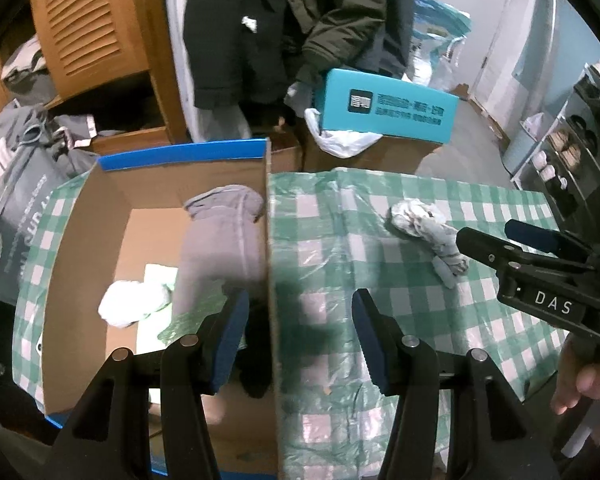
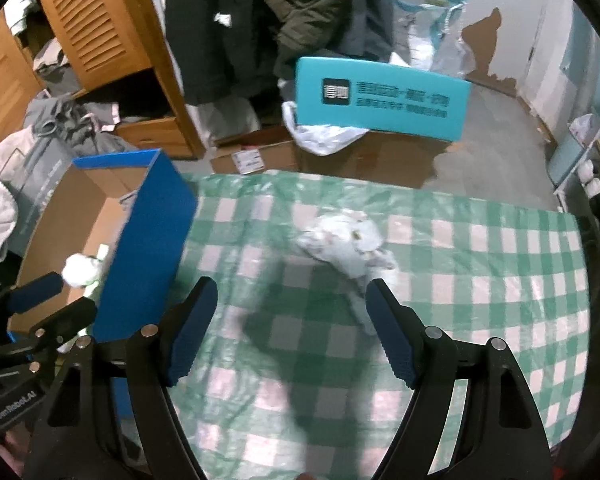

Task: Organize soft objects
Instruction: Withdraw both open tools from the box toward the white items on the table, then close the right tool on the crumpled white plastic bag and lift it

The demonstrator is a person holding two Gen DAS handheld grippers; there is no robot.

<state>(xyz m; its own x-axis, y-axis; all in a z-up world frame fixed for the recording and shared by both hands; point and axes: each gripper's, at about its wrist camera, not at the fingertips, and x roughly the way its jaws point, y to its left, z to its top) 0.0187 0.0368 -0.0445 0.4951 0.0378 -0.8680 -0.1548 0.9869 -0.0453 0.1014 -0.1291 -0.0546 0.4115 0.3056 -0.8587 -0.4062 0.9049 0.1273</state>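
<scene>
Pale grey crumpled cloth bundle (image 2: 346, 246) (twisted, knotted-looking) on green-checked tablecloth (image 2: 480, 280), both tongs spread and empty.

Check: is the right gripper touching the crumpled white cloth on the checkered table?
Apart. The left wrist view shows the right gripper above the white cloth, jaws open and empty.

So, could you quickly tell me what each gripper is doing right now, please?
Left gripper: open, holding nothing, over the box wall.
Right gripper: open, holding nothing, above the tablecloth.

Dim indoor light; dark shadows on checked tablecloth (image 2: 480, 248); motion blur; fisheye bending, black corners.
</scene>
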